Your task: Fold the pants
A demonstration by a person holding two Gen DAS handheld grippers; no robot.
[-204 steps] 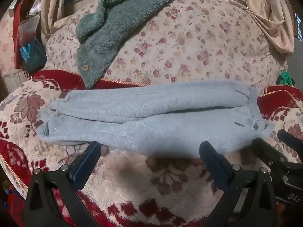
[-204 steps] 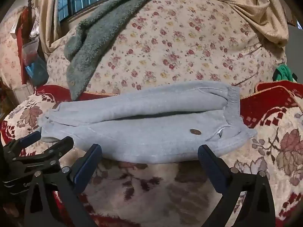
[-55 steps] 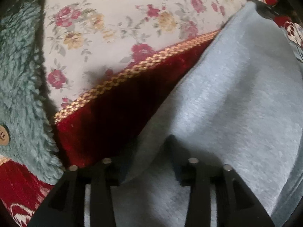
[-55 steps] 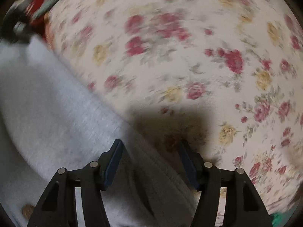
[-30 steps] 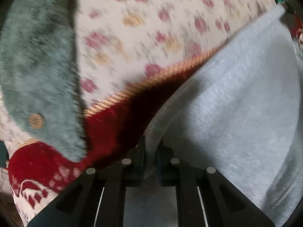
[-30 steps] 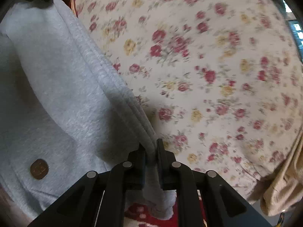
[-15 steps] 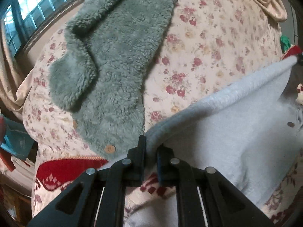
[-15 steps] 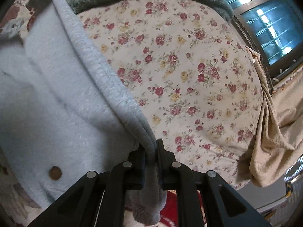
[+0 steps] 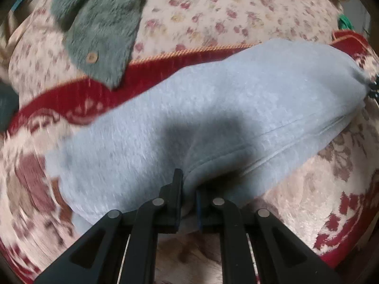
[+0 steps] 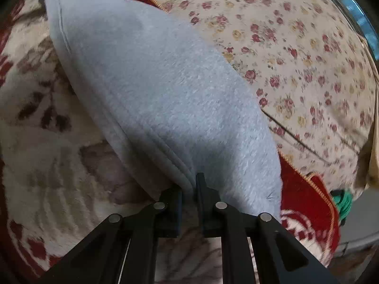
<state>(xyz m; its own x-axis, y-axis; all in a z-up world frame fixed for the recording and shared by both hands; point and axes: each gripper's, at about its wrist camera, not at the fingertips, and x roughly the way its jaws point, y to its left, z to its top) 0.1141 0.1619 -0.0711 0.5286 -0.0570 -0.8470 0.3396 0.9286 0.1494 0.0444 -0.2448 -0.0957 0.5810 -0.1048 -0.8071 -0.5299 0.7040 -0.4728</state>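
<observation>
Two grippers: both of yours are clamped on cloth.
Blanket [image 9: 308,213]: cream and red, patterned, under everything.
Floral cushion [image 10: 296,59]: behind, upright.
Pants [image 9: 225,108]: grey fleece, doubled over, lying across the blanket before the cushion.
Green fleece [image 9: 101,23]: draped on the cushion, apart from the pants.
Left gripper [image 9: 188,189]: pinching the near folded edge.
Right gripper [image 10: 189,187]: pinching the ribbed edge.

Right gripper [image 10: 189,189] is clamped on a folded edge of the grey pants [image 10: 154,82]. The garment stretches up-left over the red-and-cream blanket [image 10: 47,153]. Floral cushion [image 10: 296,59] lies behind, at right.
</observation>
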